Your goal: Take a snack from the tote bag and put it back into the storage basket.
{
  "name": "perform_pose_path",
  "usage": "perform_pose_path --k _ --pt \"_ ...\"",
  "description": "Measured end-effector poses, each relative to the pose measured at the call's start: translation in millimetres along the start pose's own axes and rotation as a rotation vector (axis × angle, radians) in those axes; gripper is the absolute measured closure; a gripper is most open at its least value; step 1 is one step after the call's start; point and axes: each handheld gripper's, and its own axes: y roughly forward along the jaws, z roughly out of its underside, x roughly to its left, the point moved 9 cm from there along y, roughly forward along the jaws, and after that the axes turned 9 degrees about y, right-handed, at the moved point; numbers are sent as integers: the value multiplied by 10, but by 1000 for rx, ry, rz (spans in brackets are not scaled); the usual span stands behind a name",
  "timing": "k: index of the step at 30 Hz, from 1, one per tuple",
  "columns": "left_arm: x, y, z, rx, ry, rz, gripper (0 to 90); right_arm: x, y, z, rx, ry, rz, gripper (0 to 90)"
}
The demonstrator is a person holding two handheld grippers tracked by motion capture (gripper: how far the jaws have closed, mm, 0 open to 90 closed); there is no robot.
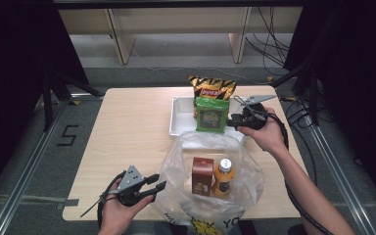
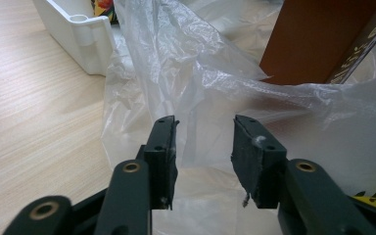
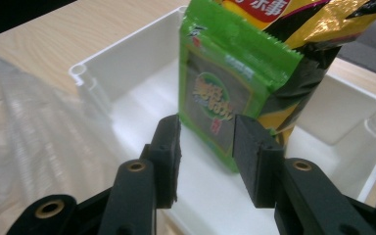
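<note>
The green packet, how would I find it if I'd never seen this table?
Look for the white tray at the far side of the table. Two snack bags stand in it; the green packet is the smaller front one, before the gold-and-black bag.

1 overhead view, 2 close tongs-mounted

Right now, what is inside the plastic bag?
Inside the plastic bag stand a brown box and an orange bottle, side by side. The crumpled plastic hides their bases and the bag's bottom.
</note>
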Motion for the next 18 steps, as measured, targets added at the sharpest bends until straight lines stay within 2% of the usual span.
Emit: perform_pose_path --k 1,2,3,5,6,7,8,9,10,11,13,14,18 --pt "4 -6 6 5 1 -4 586 25 -11 -5 -26 9 -2 618" --pt "13 -8 7 3 7 -4 578 35 -50 15 -10 1 -5 598" --pt "15 -9 8 1 2 -7 570 58 -66 9 -29 13 -9 586" --pt "18 -7 -4 -14 -5 -4 557 70 -126 16 -37 0 -10 571" --pt "25 -14 -7 -13 10 -4 550 93 -150 20 -45 15 -15 569" --pt "27 -15 -7 -14 9 -8 538 95 -181 3 -61 9 -14 568" --pt "27 -13 -8 -16 11 -6 519 144 -212 20 -63 35 -28 565" --pt "30 -12 -7 -16 15 -2 509 150 -228 36 -68 12 -29 564" --pt "30 -6 -3 -18 -9 -10 503 178 -238 32 -80 25 -36 563" --pt "35 -5 -5 -19 -7 -11 495 201 -264 50 -81 28 -42 562" --pt "41 -5 -13 -23 -7 -12 484 196 -303 75 -83 7 -29 552" --pt "42 -4 -16 -25 -9 -12 478 220 -325 94 -77 15 -34 539" --pt "45 -1 -18 -24 -11 -13 457 252 -368 108 -114 42 -27 518"
